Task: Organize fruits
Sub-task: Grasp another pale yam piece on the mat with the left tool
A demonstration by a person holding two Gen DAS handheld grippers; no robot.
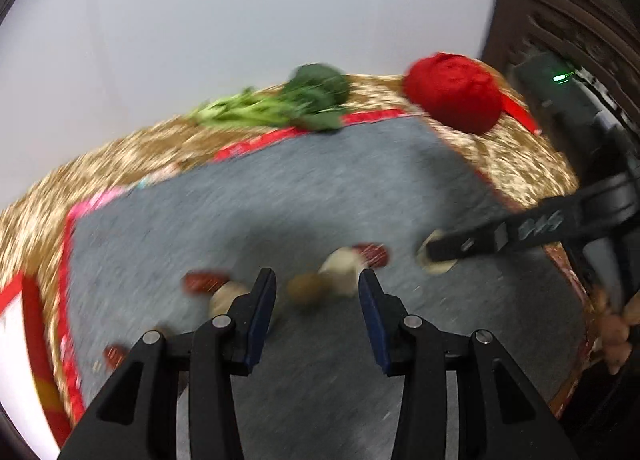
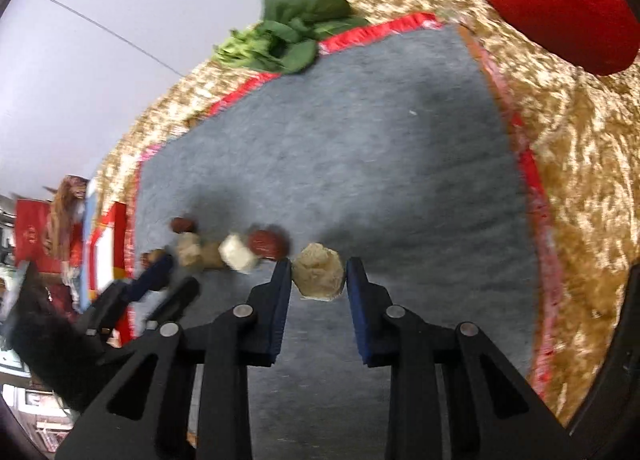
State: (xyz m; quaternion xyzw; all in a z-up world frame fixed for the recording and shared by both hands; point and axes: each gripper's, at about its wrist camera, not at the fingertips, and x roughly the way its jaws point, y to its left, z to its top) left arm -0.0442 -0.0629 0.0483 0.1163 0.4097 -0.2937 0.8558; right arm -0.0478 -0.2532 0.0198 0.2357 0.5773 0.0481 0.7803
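A grey felt mat (image 2: 360,132) with a red border strip (image 2: 372,34) lies on a bench covered in shiny gold cloth (image 2: 580,132). A bunch of leafy greens (image 2: 292,40) rests at the mat's far edge, overlapping the border. A plump red cushion (image 2: 556,0) sits on the gold cloth near the mat's far corner. Dark carved wooden furniture (image 1: 560,24) stands behind the bench against a pale wall (image 1: 240,20).

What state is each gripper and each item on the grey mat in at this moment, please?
Right gripper: shut on the pale lump.
Left gripper: open, holding nothing, above a small brown fruit.
Red dates: loose on the grey mat.
Leafy greens: lying at the mat's far edge.
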